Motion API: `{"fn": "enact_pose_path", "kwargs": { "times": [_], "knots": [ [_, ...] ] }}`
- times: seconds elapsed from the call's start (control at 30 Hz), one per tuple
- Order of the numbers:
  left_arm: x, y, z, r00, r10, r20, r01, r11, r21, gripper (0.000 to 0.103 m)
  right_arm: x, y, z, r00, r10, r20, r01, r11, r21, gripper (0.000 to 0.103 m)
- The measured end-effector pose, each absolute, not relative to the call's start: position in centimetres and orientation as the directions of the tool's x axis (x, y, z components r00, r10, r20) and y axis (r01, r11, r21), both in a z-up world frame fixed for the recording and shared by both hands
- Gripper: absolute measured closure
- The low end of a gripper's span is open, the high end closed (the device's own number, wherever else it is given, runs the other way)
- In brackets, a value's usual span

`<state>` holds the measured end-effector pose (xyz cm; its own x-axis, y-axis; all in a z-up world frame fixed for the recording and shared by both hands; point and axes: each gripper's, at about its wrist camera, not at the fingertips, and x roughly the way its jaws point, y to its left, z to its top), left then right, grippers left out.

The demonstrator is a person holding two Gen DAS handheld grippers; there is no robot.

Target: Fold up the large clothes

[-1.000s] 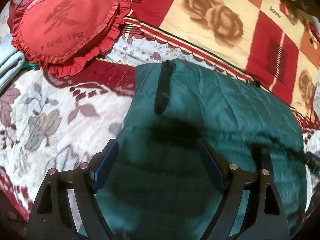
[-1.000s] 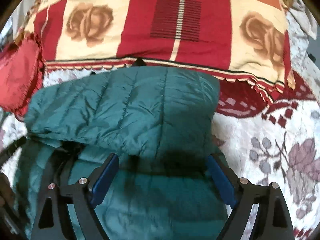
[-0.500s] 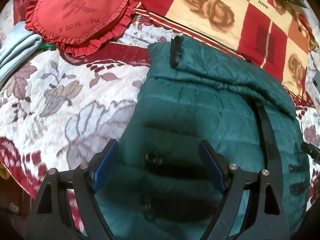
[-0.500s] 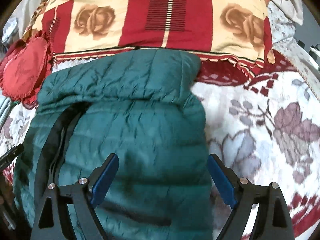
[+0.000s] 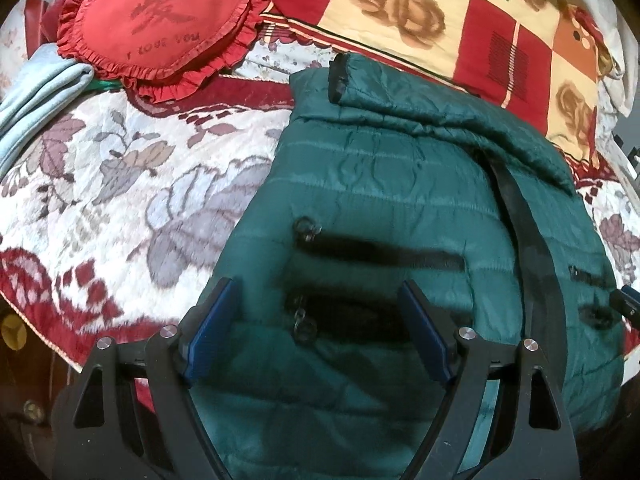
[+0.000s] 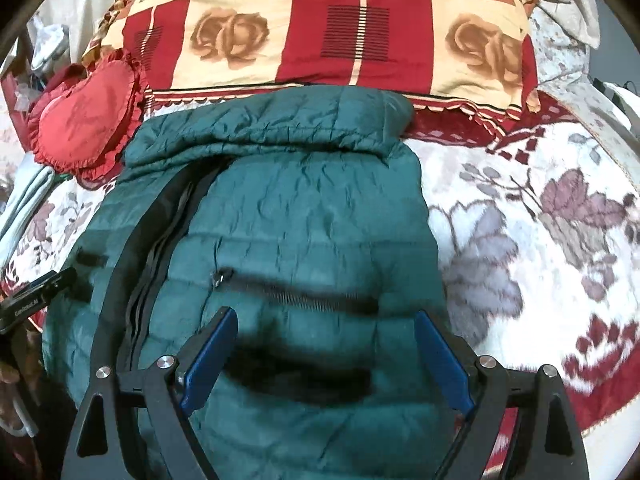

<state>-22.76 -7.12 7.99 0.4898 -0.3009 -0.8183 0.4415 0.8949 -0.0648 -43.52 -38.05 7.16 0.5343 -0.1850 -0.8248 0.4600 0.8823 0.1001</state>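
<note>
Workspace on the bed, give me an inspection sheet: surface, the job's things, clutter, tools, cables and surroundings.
Surface: floral bedspread, white, grey and red.
Job's things: green quilted jacket lying flat, front up, top part folded over; black front zipper and pocket zippers showing.
Clutter: red heart cushion; rose-patterned quilt beyond the jacket; pale blue cloth at left.
Tools: left tool open above the jacket, holding nothing; right tool the same.
Cables: nothing seen.
Surroundings: hidden by bedding.

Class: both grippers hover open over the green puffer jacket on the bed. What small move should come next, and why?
Probably lower both and pinch the near hem. The left gripper and right gripper are open and hold nothing, while the green jacket lies flat, its top part already folded over, so the lower part looks like the next fold.
</note>
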Motion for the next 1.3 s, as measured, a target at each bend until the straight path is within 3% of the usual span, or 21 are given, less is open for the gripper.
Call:
{"fn": "enact_pose_path", "kwargs": {
  "times": [0.4,0.67,1.1,1.3],
  "knots": [
    [-24.7,-3.6,7.2,0.476,-0.280,-0.834,0.436,0.898,-0.052,0.020,-47.6,-36.7,6.2,0.518,-0.166,-0.839,0.474,0.872,0.120,0.015],
    [-24.8,0.7,6.3,0.400,-0.313,-0.862,0.398,0.906,-0.144,0.020,-50.7,-37.3,5.3,0.477,-0.153,-0.866,0.495,0.860,0.121,0.015],
    [-23.6,3.8,5.1,0.324,-0.344,-0.881,0.320,0.917,-0.240,0.020,-52.4,-37.7,3.2,0.428,-0.026,-0.904,0.510,0.832,0.217,0.015],
    [-24.5,2.7,4.8,0.268,-0.379,-0.886,0.370,0.890,-0.268,0.020,-52.1,-37.7,2.5,0.431,0.053,-0.901,0.493,0.822,0.285,0.015]
  ]
}}
